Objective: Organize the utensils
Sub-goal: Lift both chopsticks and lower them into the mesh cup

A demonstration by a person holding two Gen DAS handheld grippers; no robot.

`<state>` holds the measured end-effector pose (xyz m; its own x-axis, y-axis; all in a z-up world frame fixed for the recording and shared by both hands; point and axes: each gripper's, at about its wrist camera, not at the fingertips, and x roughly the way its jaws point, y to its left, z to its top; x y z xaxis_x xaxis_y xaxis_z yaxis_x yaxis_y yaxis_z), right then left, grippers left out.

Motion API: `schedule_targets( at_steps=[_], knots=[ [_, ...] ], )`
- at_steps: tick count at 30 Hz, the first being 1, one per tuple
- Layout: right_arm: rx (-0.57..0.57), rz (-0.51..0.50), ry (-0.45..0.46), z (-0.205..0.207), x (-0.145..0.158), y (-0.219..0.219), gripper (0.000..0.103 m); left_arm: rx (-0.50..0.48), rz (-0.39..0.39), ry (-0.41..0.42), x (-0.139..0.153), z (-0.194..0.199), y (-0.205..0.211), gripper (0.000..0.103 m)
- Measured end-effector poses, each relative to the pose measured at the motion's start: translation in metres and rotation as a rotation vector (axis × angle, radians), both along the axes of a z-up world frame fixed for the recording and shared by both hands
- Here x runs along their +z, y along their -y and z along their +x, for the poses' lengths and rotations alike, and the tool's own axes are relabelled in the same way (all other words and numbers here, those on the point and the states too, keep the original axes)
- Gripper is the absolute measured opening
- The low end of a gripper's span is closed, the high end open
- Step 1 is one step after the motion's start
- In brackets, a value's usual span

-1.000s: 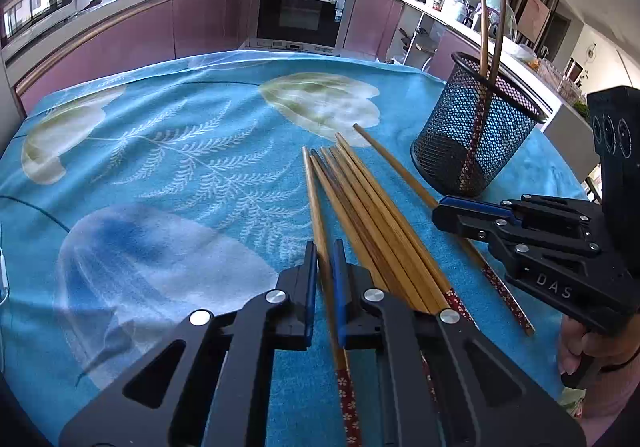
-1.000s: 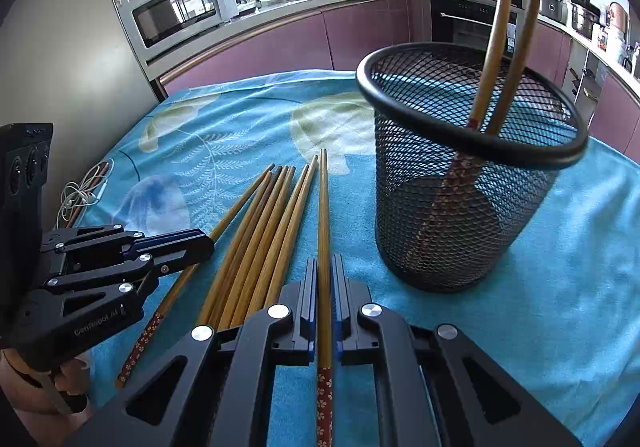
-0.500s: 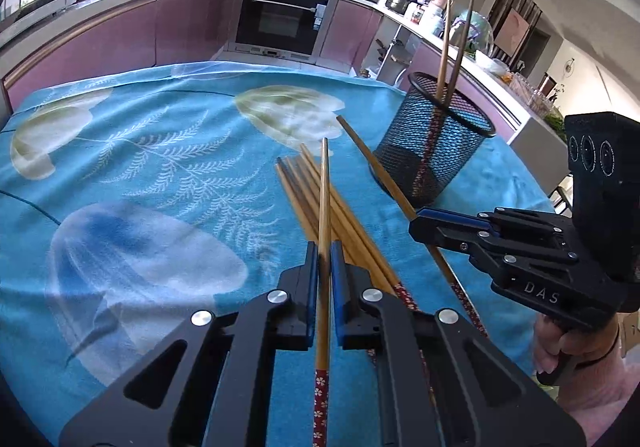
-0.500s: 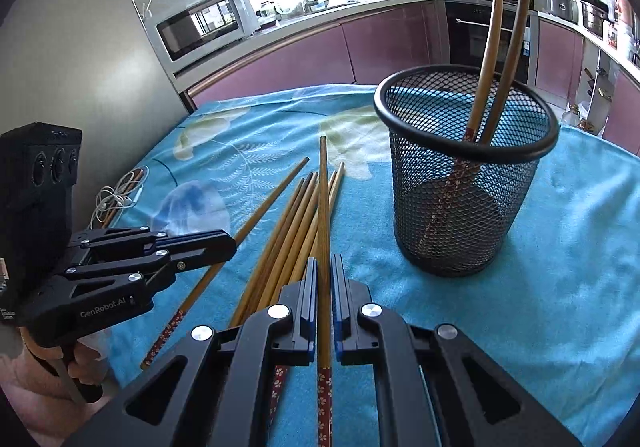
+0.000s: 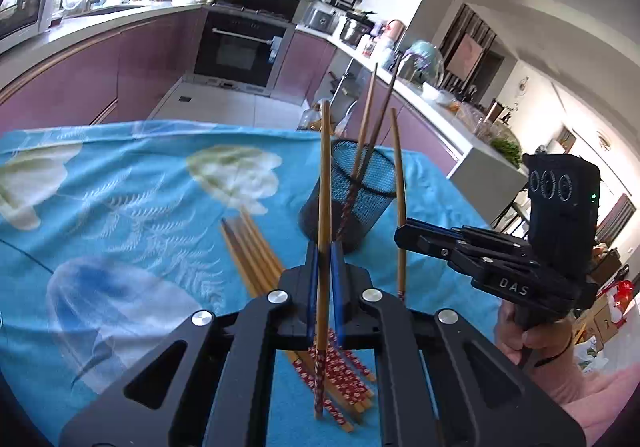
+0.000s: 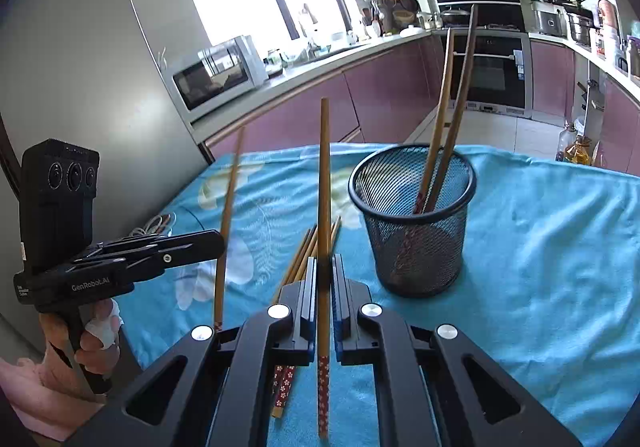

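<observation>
Wooden chopsticks, one pinched in each closed gripper, stand lifted just beside the black mesh holder: the left gripper clamps its chopstick, the right gripper clamps another chopstick. Loose chopsticks lie on the blue tabletop beside the holder. To finish well, each patterned end probably should clear the rim before release.

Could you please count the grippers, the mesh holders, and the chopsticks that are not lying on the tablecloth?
Grippers: 2 (left gripper, right gripper)
Mesh holder: 1
Chopsticks in the holder: 2
Gripped chopsticks: 2, one in each gripper
Total: 7
</observation>
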<state>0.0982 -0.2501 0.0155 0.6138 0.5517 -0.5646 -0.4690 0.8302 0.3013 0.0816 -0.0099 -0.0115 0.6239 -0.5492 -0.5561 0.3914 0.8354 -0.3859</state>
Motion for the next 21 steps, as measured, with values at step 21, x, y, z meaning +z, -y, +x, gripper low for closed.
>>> schedule_targets(
  at_steps=[21],
  knots=[
    [-0.045, 0.066, 0.151, 0.016, 0.067, 0.040, 0.006, -0.022, -0.067, 0.163, 0.074, 0.023, 0.020, 0.001]
  ],
)
